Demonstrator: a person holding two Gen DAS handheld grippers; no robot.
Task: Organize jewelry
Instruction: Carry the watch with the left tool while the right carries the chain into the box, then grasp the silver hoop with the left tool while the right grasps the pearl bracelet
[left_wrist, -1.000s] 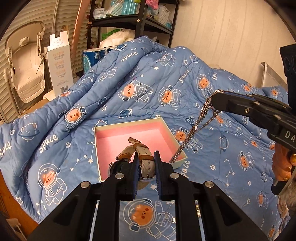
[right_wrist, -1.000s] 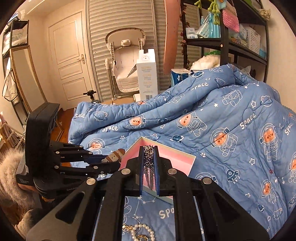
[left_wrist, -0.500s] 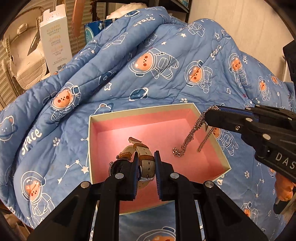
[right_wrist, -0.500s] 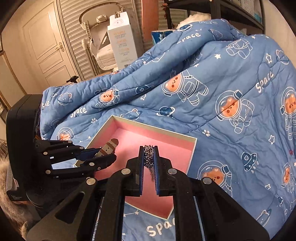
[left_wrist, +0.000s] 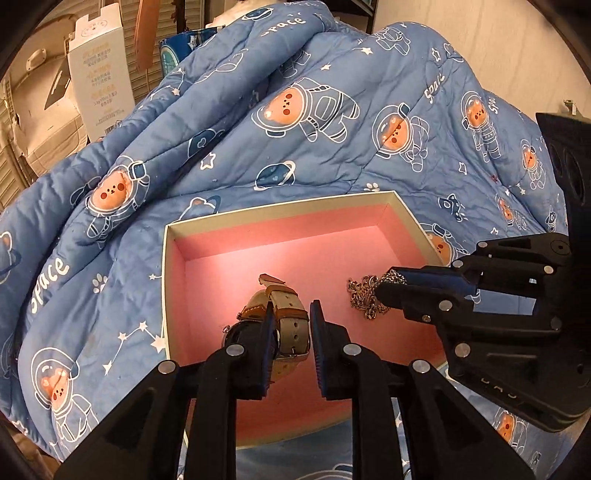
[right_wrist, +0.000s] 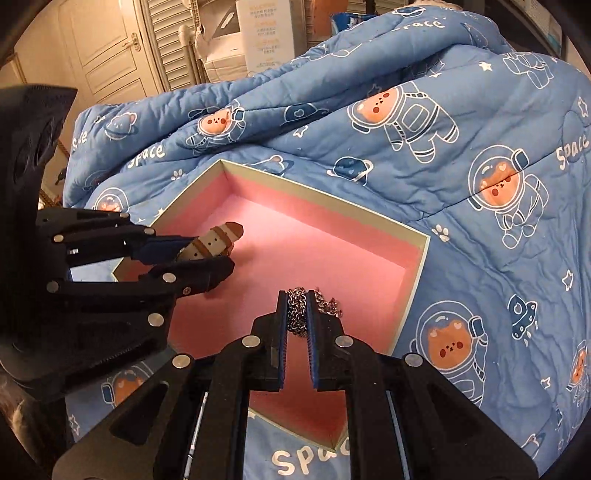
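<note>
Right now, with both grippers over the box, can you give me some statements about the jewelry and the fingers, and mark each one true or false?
1. The right gripper has its fingers closed on the silver chain. True.
2. The watch lies outside the box, on the quilt. False: it is over the pink inside of the box, between the fingers of the left gripper.
3. The chain is bunched on the box floor beside the right gripper's tips. True.
4. The inside of the box is blue. False: it is pink, with a pale rim.
5. The watch strap is brown and beige. True.
</note>
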